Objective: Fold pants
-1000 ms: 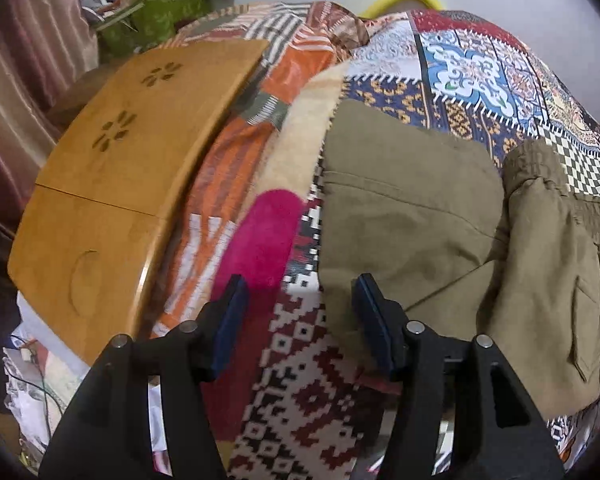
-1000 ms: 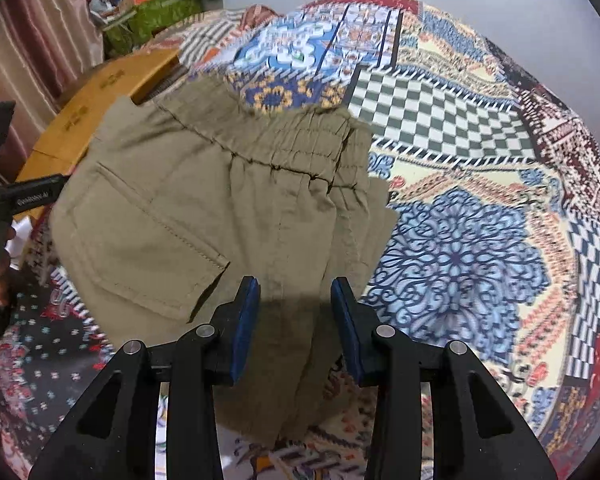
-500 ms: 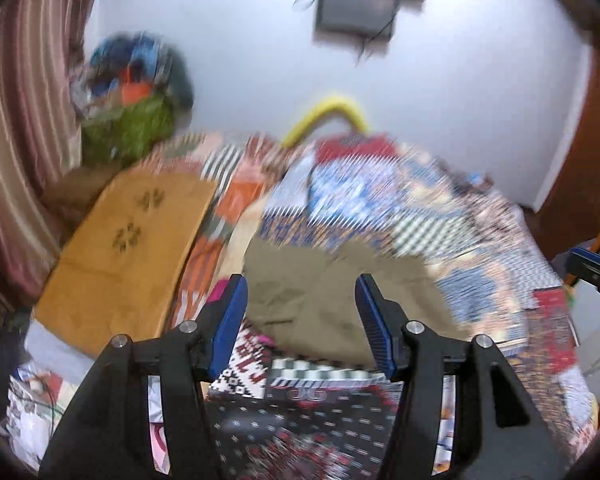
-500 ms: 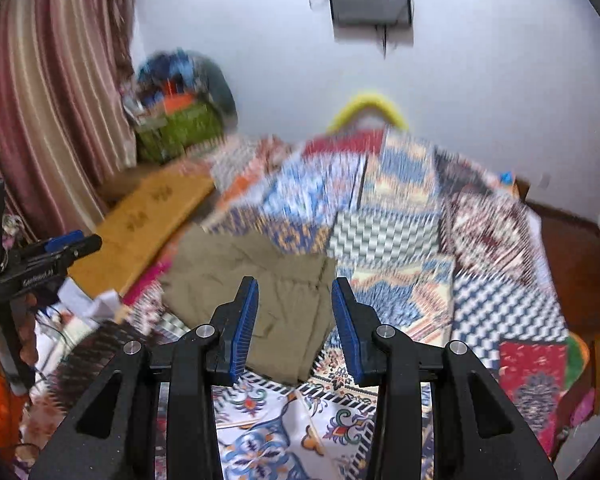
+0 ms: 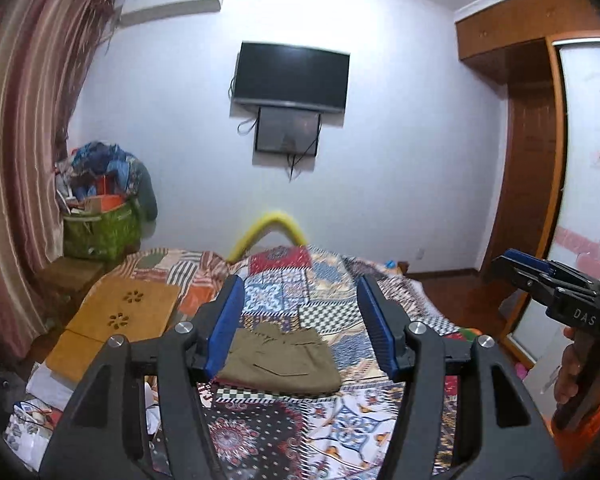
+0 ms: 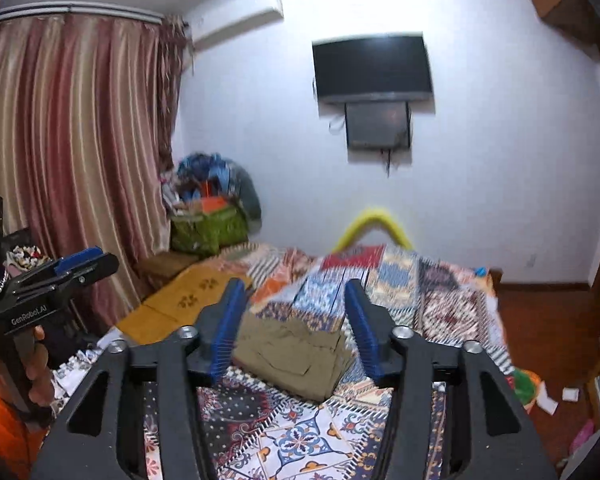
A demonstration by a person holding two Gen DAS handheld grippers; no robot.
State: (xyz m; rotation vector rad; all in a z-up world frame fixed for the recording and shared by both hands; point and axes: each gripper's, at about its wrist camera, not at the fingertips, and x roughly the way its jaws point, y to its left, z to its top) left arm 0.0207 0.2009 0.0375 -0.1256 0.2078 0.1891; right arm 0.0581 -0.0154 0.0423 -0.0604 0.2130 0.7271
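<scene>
1. The left gripper (image 5: 300,322) has its blue-padded jaws spread apart with nothing between them; it hangs in the air, well apart from the bed.
2. The right gripper (image 6: 294,320) also stands with its jaws parted and empty; they have just been opening, and no cloth is caught in them.
3. The olive-green cotton pants (image 5: 280,362) lie folded into a compact rectangle on the patchwork-patterned bedspread (image 5: 340,424), near the bed's left side, touched by neither gripper.
4. Just beside the pants, to the left, a curved honey-coloured wooden lap tray (image 5: 116,320) rests on the bed edge.
5. Farther out, a black flat television (image 5: 292,76) hangs on the white wall, and striped red curtains (image 6: 72,140) cover the left side.
</scene>
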